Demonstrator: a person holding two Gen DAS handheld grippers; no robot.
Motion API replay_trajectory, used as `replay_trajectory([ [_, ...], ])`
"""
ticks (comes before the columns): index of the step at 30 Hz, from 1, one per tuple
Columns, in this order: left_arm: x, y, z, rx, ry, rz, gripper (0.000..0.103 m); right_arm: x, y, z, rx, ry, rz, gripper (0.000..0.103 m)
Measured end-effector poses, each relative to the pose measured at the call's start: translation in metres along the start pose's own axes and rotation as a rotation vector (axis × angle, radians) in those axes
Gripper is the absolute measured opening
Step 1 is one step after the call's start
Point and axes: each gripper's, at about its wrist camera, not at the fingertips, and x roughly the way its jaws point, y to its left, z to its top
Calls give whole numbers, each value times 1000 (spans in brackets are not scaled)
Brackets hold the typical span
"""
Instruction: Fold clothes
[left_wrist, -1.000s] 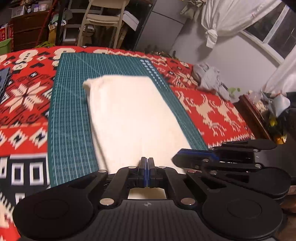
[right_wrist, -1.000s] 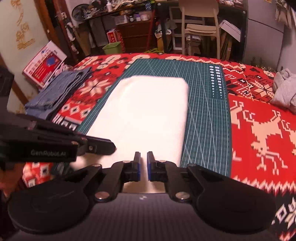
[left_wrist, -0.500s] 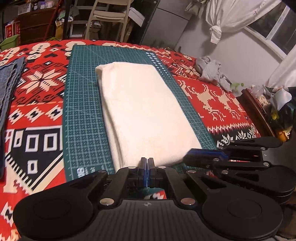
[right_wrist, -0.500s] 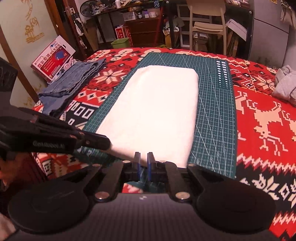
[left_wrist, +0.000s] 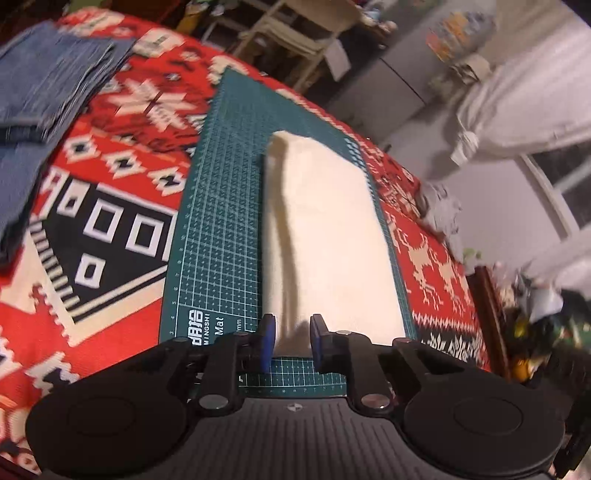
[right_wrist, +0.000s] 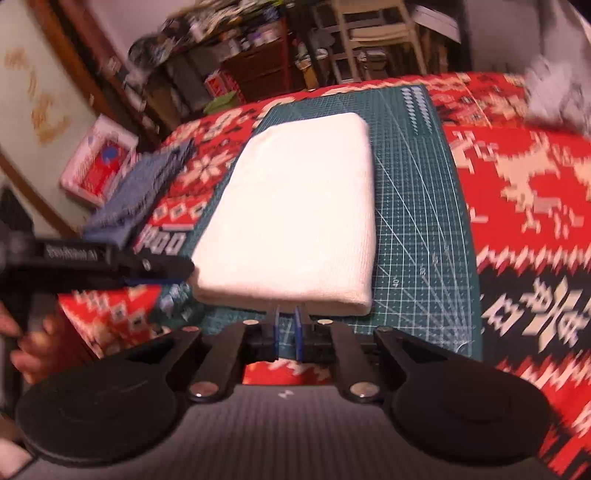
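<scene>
Towel (right_wrist: 295, 218) folded, lying on mat (right_wrist: 413, 221), near edge at 12 o'clock. Left gripper (left_wrist: 289, 341) parted, empty; right gripper (right_wrist: 287, 326) slightly parted, empty. Pinch both near corners evenly before folding away.

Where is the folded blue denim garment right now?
The folded blue denim garment lies on the red patterned blanket, left of the green cutting mat that holds the folded cream towel; the left wrist view shows it upper left.
</scene>
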Motion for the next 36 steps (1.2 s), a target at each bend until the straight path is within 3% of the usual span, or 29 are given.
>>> replay_trajectory([
  [1,2,2,0,-13,5,-13,19,0,-4,0,44,-7,17,23],
  [2,4,4,-1,-28,9,-27,19,2,-9,-1,92,-11,40,24],
  [5,8,10,-3,-68,14,-59,18,8,-23,-5,238,-18,117,24],
  [7,7,14,-3,-87,12,-60,10,14,-31,-9,336,-22,171,24],
  [13,2,15,-6,-96,1,-76,8,40,-48,-23,621,-23,341,27],
  [16,1,18,-6,-116,2,-88,8,56,-50,-29,735,-25,419,30],
  [21,-1,21,-6,-139,5,-96,8,81,-44,-35,814,-19,497,30],
  [25,-1,20,-6,-134,11,-90,8,97,-42,-41,860,-23,499,27],
  [29,0,20,-6,-138,12,-88,8,106,-40,-44,880,-46,491,6],
  [36,0,21,-5,-133,13,-75,8,102,-47,-43,920,-88,449,7],
])
